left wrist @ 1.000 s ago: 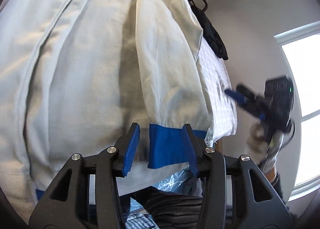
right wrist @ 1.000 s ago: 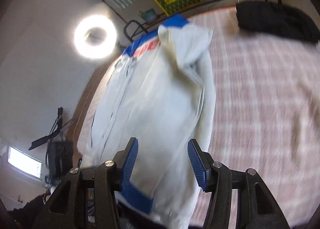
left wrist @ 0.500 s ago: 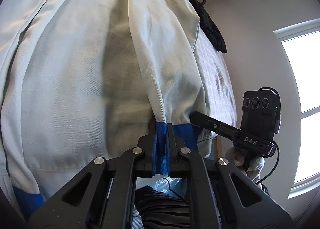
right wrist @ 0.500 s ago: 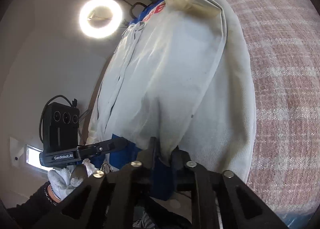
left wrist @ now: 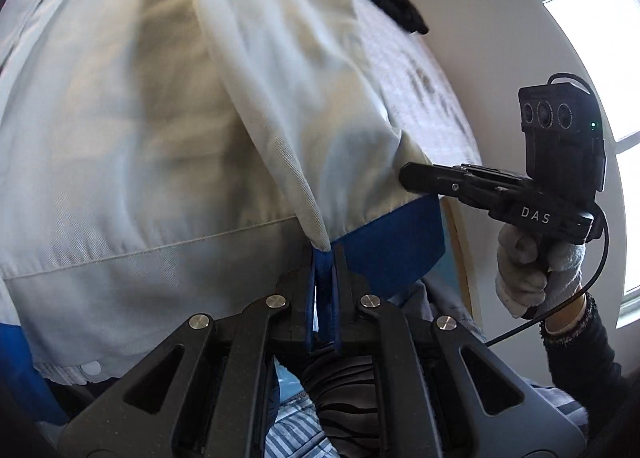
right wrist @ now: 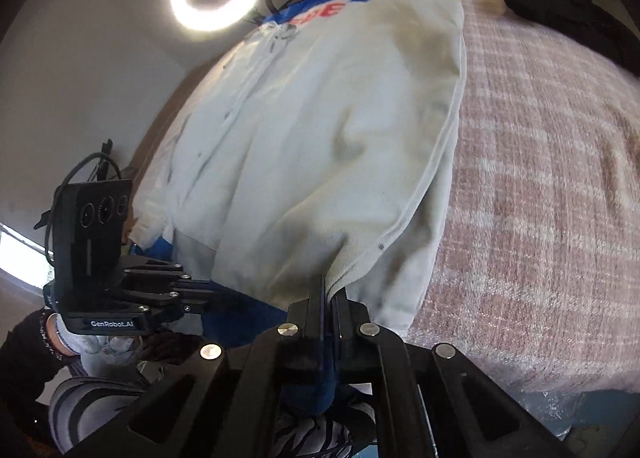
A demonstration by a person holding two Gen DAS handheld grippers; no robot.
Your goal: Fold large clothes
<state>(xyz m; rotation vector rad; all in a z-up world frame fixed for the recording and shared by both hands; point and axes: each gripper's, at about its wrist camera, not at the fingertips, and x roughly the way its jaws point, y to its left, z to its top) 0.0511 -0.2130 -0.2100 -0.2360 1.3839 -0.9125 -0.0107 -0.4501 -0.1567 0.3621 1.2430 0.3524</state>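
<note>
My left tool (left wrist: 323,258) has just clamped the blue cuff (left wrist: 394,242) of the white jacket (right wrist: 328,146) lying on the pink checked bed (right wrist: 540,186); my right tool (right wrist: 326,290) has just pinched its hem beside it. Both corners gripped, I judge the fold can begin.

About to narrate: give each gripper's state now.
Left gripper: shut on white cotton jacket's blue hem.
Right gripper: shut on the same hem.
</note>
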